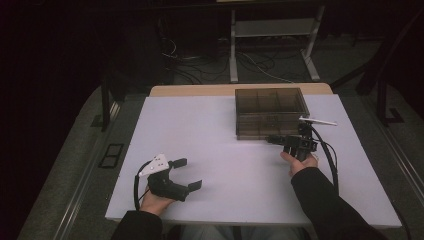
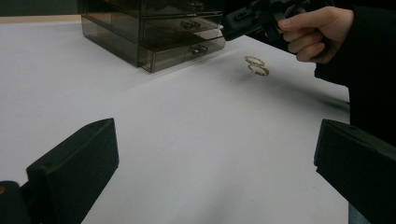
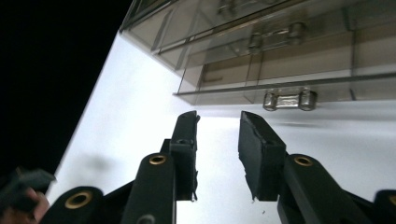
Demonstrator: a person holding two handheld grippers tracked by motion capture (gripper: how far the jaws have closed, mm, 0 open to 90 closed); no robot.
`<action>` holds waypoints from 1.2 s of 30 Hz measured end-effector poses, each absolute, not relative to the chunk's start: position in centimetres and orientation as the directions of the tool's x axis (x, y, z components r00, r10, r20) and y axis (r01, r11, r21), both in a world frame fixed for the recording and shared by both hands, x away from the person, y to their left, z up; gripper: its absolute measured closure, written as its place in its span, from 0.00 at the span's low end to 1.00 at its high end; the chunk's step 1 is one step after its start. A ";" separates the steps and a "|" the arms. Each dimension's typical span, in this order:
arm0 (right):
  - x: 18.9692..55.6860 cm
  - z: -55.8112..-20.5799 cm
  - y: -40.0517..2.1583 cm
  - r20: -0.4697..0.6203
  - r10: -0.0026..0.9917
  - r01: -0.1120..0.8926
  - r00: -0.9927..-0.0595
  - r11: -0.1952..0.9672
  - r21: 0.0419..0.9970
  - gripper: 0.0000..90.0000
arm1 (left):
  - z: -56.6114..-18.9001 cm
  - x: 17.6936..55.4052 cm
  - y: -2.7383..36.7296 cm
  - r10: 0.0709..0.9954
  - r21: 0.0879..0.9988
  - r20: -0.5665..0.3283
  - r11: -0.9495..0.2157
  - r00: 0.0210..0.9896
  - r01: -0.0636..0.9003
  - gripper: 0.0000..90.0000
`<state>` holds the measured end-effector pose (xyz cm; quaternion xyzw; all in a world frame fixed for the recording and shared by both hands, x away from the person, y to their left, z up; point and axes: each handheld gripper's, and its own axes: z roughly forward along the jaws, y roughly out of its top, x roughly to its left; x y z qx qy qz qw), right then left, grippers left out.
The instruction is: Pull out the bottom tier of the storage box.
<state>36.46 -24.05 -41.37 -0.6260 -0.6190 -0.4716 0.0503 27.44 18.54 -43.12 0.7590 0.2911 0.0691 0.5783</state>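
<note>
Counter: a white sheet [image 1: 235, 150] covers the counter top; a strip of pale wood [image 1: 195, 90] shows along the far edge.
Floor: grey carpet around the counter, with loose cables [image 1: 250, 62] lying on it behind the far edge.
Room: dark beyond the counter; a white metal frame with a low shelf [image 1: 272, 30] stands at the back.
Drawer box: a smoky clear plastic drawer box [image 1: 270, 112] stands on the far right part of the counter, its drawer fronts toward the person; its top shows divided compartments. In the left gripper view the drawer box [image 2: 154, 28] shows stacked drawers with small clear handles.
Rings: two small gold rings [image 2: 257, 65] lie touching each other on the white sheet, near the front of the drawer box and below the person's right hand.
Right gripper: the right gripper [image 1: 282, 141] is held just in front of the drawer box, pointing at its lower drawers. In the right gripper view its jaws stand a little apart with nothing between them, aimed at the bottom drawer's handle [image 3: 289, 100] and apart from it.
Left gripper: the left gripper [image 1: 187, 173] rests at the near left of the counter, well apart from the drawer box, jaws spread wide and empty.
</note>
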 end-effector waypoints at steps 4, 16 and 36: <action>36.9 -40.7 -23.7 0.585 0.761 0.822 -0.280 -0.125 0.556 0.71 | -43.1 27.4 18.6 0.524 0.918 -0.232 -0.159 0.819 0.362 0.00; 37.9 -38.8 -22.3 0.332 0.774 0.750 -0.540 0.264 0.606 0.39 | -43.1 27.4 18.5 0.521 0.918 -0.227 -0.167 0.823 0.359 0.00; 39.0 -37.4 -21.5 0.137 0.586 0.538 -0.799 0.593 0.599 0.10 | -43.1 27.4 18.5 0.516 0.918 -0.227 -0.170 0.826 0.359 0.00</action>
